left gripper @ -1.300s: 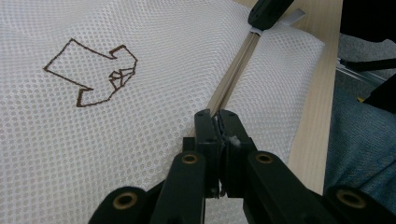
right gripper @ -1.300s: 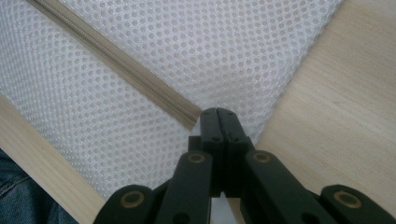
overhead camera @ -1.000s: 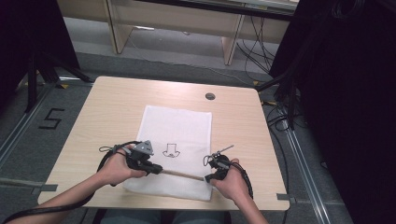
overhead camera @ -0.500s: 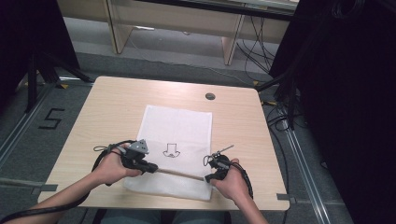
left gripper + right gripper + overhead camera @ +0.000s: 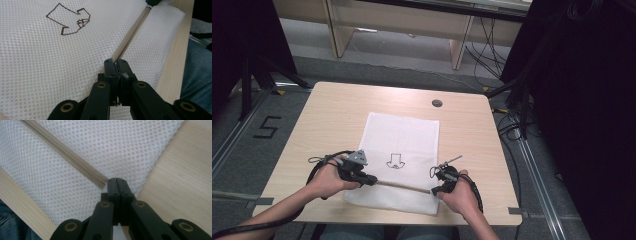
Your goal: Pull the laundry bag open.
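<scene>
A white mesh bag [image 5: 404, 140] with a small brown stitched emblem [image 5: 395, 161] lies flat on the wooden table [image 5: 332, 115]. A beige zipper [image 5: 402, 185] runs across its near end. My left gripper [image 5: 371, 180] is at the zipper's left part, shut on a small pale zipper pull [image 5: 123, 74]. In the left gripper view its tips [image 5: 115, 61] sit right on the zipper line [image 5: 130, 35]. My right gripper [image 5: 435, 190] is shut on the bag's right edge. In the right gripper view the zipper [image 5: 67, 157] ends at its closed tips [image 5: 116, 180].
A round cable hole [image 5: 437, 103] sits near the table's far edge. The table's front edge [image 5: 387, 220] runs close behind both hands. Bare wood [image 5: 180, 170] lies to the right of the bag. Cables [image 5: 512, 125] trail on the floor at right.
My left gripper has slid a little leftward along the zipper. The right gripper has stayed put on the bag's edge.
</scene>
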Tool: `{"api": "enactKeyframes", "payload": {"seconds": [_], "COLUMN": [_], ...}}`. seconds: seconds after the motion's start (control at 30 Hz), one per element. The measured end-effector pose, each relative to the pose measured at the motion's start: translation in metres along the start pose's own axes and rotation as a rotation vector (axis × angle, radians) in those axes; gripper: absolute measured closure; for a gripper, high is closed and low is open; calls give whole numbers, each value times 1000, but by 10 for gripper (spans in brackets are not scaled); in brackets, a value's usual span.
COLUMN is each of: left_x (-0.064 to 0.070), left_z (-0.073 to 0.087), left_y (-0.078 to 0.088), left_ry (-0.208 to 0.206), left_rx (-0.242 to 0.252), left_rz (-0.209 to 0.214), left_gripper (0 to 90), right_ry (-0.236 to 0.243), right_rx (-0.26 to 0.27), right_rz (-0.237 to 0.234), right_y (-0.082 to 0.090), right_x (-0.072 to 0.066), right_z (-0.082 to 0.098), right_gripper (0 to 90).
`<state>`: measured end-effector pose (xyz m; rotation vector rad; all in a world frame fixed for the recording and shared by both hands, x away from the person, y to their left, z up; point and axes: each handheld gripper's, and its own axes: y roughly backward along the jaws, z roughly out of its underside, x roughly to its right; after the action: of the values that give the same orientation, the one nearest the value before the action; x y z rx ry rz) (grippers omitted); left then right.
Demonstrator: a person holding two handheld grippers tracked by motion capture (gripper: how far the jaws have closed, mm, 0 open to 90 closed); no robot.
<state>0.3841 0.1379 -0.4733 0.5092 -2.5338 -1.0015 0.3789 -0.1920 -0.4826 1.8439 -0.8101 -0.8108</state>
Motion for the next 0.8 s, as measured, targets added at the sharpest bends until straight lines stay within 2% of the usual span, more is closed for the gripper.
{"api": "enactKeyframes", "payload": {"seconds": [0.1, 0.13, 0.17, 0.2, 0.23, 0.37, 0.4, 0.43, 0.53, 0.57, 0.6, 0.67, 0.73, 0.77, 0.8], "left_x": [-1, -1, -1, -2, -2, -4, -4, -5, -4, -5, -4, -6, -6, -7, -7], "left_z": [1, 1, 2, 2, 3, 4, 5, 5, 6, 6, 6, 7, 9, 9, 10], "left_y": [1, 1, 1, 2, 2, 5, 4, 5, 5, 6, 6, 8, 8, 10, 10], "left_ry": [-16, -13, 5, -5, 12, 1, 14, 1, 10, -6, 11, -4, 22, 8, 15], "left_rx": [-1, 0, 5, 0, 7, 3, 3, 0, -1, -8, 0, -2, 1, -4, 2], "left_rz": [-5, -2, 0, -6, -4, -10, -6, -8, -11, -16, -13, -15, -16, -19, -15], "left_gripper": [876, 875, 875, 875, 875, 875, 876, 875, 875, 875, 875, 875, 875, 875, 875], "right_ry": [-6, -3, -3, 0, -4, -2, 0, -1, -2, -2, -2, -3, -2, -3, -2], "right_rx": [9, -5, -4, -3, 10, -4, -3, 0, -3, -3, -3, -1, 0, 0, -2], "right_rz": [-1, -2, -2, -4, -3, -2, -3, -5, -4, -4, -3, -4, -6, -4, -4], "right_y": [-1, 0, 0, 0, -1, 0, 0, 0, 0, 0, 0, 0, 0, 0, 0], "right_x": [0, 0, 0, 0, 0, 0, 0, 0, 0, 0, 0, 0, 0, 0, 0], "right_z": [0, 0, 0, 0, 0, 0, 0, 0, 0, 0, 0, 0, 0, 0, 0], "right_gripper": [900, 900, 900, 900, 900, 900, 900, 900, 900, 900, 900, 900, 900, 900, 900]}}
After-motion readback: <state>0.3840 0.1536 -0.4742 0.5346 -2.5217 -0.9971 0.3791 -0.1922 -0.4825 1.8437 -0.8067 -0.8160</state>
